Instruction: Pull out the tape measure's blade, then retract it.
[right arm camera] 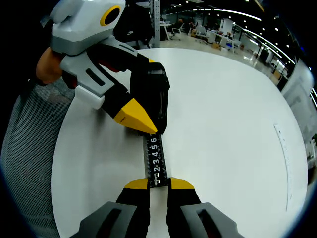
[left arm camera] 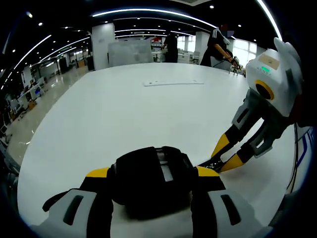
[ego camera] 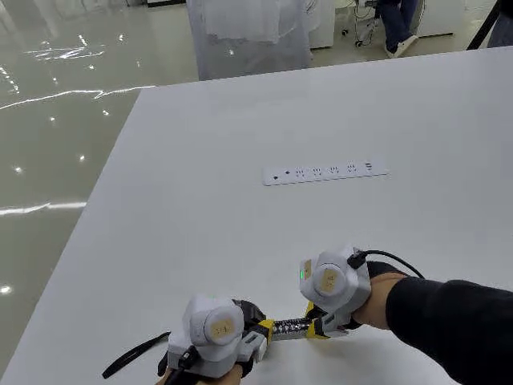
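A black tape measure case (left arm camera: 151, 179) sits clamped between my left gripper's (left arm camera: 152, 173) yellow-tipped fingers; the same case (right arm camera: 153, 96) appears in the right gripper view and, partly hidden, in the head view (ego camera: 250, 314). A short length of numbered blade (right arm camera: 154, 158) runs out of the case, showing digits up to about 6. My right gripper (right arm camera: 154, 184) is shut on the blade's end. From the head view both grippers, left (ego camera: 260, 330) and right (ego camera: 314, 319), sit close together near the table's front edge, with the blade (ego camera: 290, 326) between them.
A white power strip (ego camera: 325, 172) lies in the middle of the white table (ego camera: 240, 200). A black strap (ego camera: 132, 355) trails left of the left gripper. The table's left edge drops to a glossy floor. People stand far beyond the table.
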